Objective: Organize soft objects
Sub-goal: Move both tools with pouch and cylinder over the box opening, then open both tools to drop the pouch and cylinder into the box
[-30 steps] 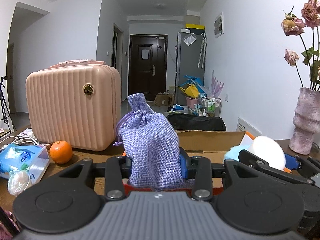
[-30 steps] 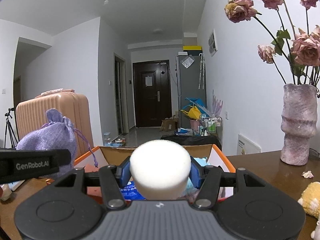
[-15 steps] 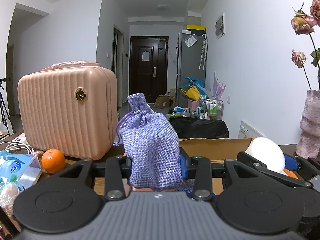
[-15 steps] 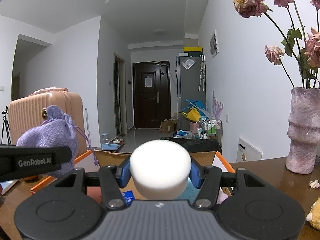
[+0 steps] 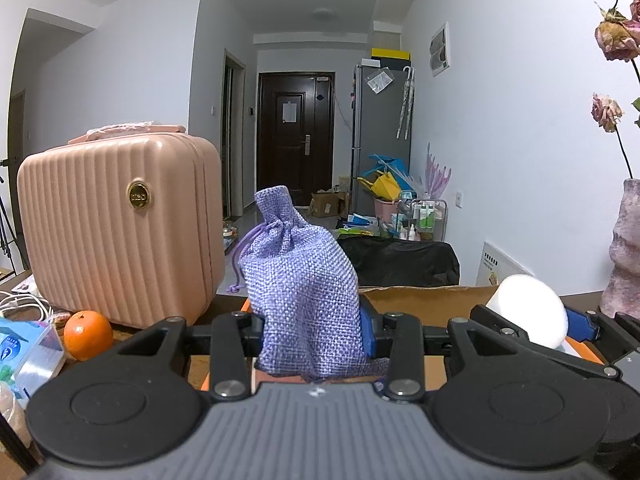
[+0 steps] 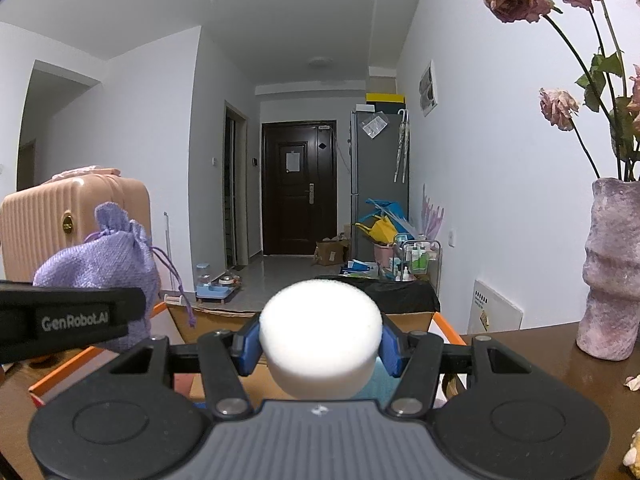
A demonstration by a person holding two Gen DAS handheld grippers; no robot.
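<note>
My left gripper (image 5: 312, 340) is shut on a purple burlap drawstring pouch (image 5: 298, 292), held upright above an open cardboard box with orange edges (image 5: 424, 300). My right gripper (image 6: 320, 350) is shut on a round white sponge (image 6: 320, 338), held over the same box (image 6: 216, 316). The pouch also shows at the left in the right wrist view (image 6: 104, 260), and the sponge at the right in the left wrist view (image 5: 528, 308). Something light blue lies in the box under the sponge (image 6: 378, 384).
A pink ribbed suitcase (image 5: 116, 224) stands on the wooden table at the left, with an orange (image 5: 88, 334) and a tissue pack (image 5: 24, 348) in front of it. A purple vase with dried roses (image 6: 608, 268) stands at the right. A yellow plush toy (image 6: 634, 448) lies at the right edge.
Both grippers have risen a little and drifted right over the box, still holding the pouch and the sponge. The suitcase and orange have slid left in view.
</note>
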